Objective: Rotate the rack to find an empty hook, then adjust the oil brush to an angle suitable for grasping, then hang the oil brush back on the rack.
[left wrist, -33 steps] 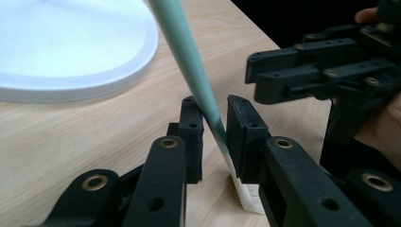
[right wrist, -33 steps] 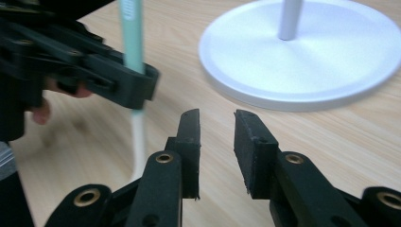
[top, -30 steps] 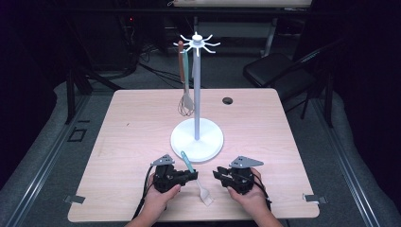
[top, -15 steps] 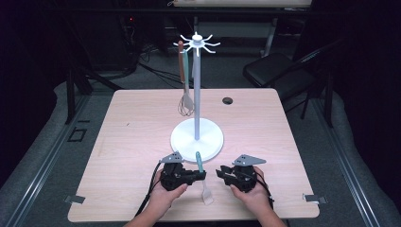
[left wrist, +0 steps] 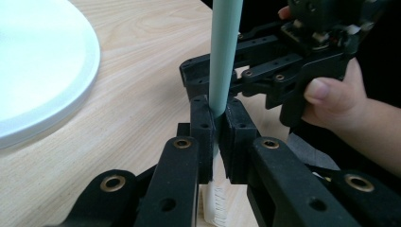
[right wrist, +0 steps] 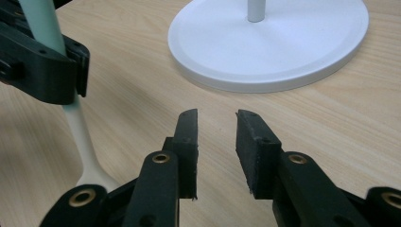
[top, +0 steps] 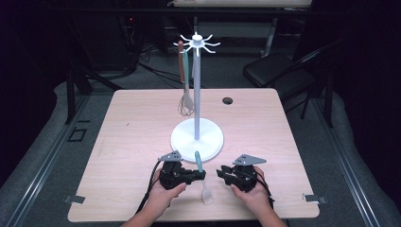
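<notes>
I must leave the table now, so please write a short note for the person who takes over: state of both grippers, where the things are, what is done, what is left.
Left gripper: shut on the teal-handled brush, gripping low on the handle; the white bristle head rests on the table.
Right gripper: jaws apart, nothing between them, close beside the brush.
Utensil stand: upright mid-table; a whisk already hangs from a top hook.
Done: brush picked up by its handle.
Left: probably lift the brush and hang it on a free hook of the stand.
</notes>
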A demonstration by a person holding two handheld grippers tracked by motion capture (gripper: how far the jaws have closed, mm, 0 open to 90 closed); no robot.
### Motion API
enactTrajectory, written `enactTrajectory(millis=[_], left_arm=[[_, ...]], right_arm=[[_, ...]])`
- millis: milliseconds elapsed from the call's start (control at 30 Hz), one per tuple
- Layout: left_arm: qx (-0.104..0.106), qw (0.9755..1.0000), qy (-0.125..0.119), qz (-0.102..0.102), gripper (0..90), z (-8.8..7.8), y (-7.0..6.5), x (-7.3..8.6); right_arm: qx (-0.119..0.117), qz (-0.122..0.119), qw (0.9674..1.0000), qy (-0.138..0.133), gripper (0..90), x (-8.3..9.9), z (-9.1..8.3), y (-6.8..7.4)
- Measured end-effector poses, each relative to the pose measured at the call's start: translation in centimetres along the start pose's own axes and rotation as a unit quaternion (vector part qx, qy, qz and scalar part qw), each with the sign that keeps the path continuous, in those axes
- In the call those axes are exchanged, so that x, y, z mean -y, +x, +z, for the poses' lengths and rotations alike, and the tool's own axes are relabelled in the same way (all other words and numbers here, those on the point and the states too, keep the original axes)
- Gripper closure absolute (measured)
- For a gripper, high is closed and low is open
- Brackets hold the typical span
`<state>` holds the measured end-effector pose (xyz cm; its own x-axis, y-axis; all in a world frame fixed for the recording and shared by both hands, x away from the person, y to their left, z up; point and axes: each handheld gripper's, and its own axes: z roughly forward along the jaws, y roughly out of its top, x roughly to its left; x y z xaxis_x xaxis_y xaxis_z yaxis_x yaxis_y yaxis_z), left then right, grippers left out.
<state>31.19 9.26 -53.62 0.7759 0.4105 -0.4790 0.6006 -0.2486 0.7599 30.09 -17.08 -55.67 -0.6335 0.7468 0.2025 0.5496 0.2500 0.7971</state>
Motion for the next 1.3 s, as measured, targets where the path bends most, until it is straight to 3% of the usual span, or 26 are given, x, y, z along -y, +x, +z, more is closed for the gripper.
enactTrajectory(millis=[567,933,1300], left_arm=[[-0.007,0.9996,0.009,0.025,84.4,-2.3,-0.2,-2.4],[-0.016,0.9977,0.024,0.062,84.4,-3.5,-0.9,-4.2],[-0.024,0.9962,0.035,0.076,84.4,-3.7,-0.9,-5.5]], right_arm=[[0.002,-0.001,1.0,0.003,69.0,0.0,-0.1,-0.1],[0.002,0.001,1.0,0.001,68.7,0.0,-0.1,-0.2],[0.003,0.001,1.0,0.0,67.8,-0.1,-0.3,-0.4]])
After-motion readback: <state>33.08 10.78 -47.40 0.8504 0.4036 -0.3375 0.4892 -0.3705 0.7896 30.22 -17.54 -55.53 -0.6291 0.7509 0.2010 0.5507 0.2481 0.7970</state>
